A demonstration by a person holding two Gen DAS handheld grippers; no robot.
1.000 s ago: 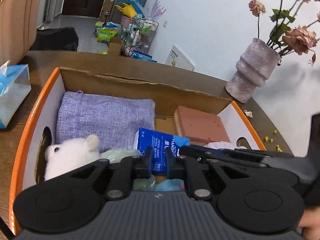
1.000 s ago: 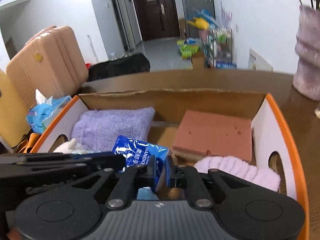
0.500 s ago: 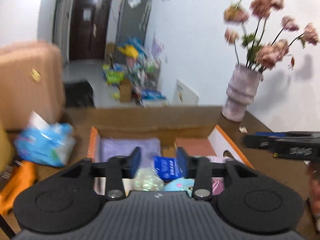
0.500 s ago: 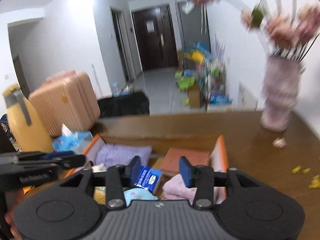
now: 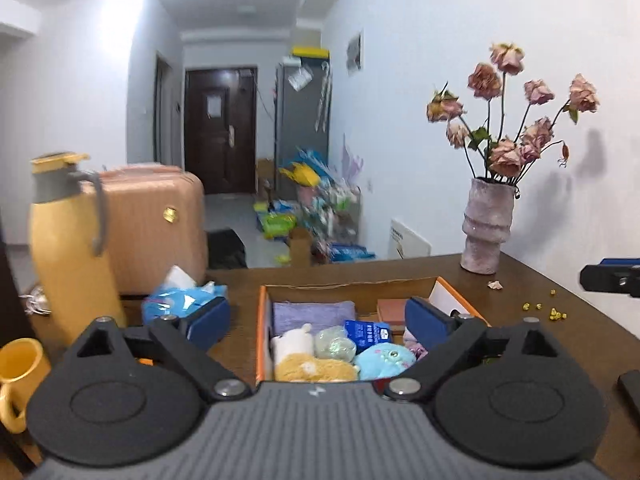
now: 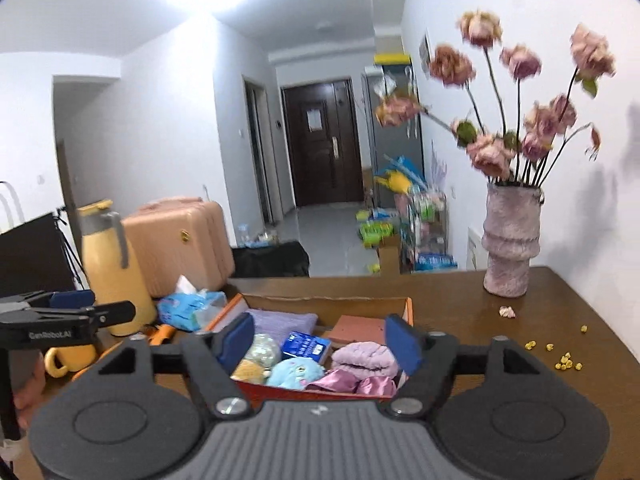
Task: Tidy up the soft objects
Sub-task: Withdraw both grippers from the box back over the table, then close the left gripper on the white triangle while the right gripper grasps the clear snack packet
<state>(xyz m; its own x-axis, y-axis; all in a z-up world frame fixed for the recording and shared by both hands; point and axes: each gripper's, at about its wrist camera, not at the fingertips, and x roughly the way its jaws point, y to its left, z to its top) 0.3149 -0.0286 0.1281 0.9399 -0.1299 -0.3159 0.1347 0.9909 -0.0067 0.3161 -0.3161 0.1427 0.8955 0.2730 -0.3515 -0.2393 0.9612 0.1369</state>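
Both grippers hang above the near end of the orange-edged box point(image 5: 262, 322), which sits on the brown counter point(image 5: 520, 280). Left gripper point(image 5: 318, 316): fingers spread wide, nothing between the pads, jaws just been opening. Right gripper point(image 6: 318, 338): same, fingers released and empty, also just been opening. All soft stuff is inside the box. Left view shows, w/ the box as landmark: lilac cloth point(image 5: 314, 314) at its far left, brick-red sponge point(image 5: 392, 310) at far right, blue tissue pack point(image 5: 366, 334) mid-box, white plush point(image 5: 292, 340), yellow plush point(image 5: 314, 366), pale green ball point(image 5: 334, 344) and teal plush point(image 5: 384, 362) at the near end. Right view adds what the left one mostly hides behind its right finger: a folded pink towel point(image 6: 366, 358) and shiny pink satin fabric point(image 6: 352, 384) in the box's near-right corner. Left of the box: blue tissue bag point(image 5: 180, 304), yellow flask point(image 5: 70, 248), yellow mug point(image 5: 18, 372). Right of the box, at the counter's back: vase of dried roses point(image 5: 486, 226) (petal bits and yellow crumbs scattered near it). Right view also catches the left gripper side-on, plus a bit of the person's hand point(image 6: 30, 390) on its handle; left view catches only the right gripper's tip at its right edge.
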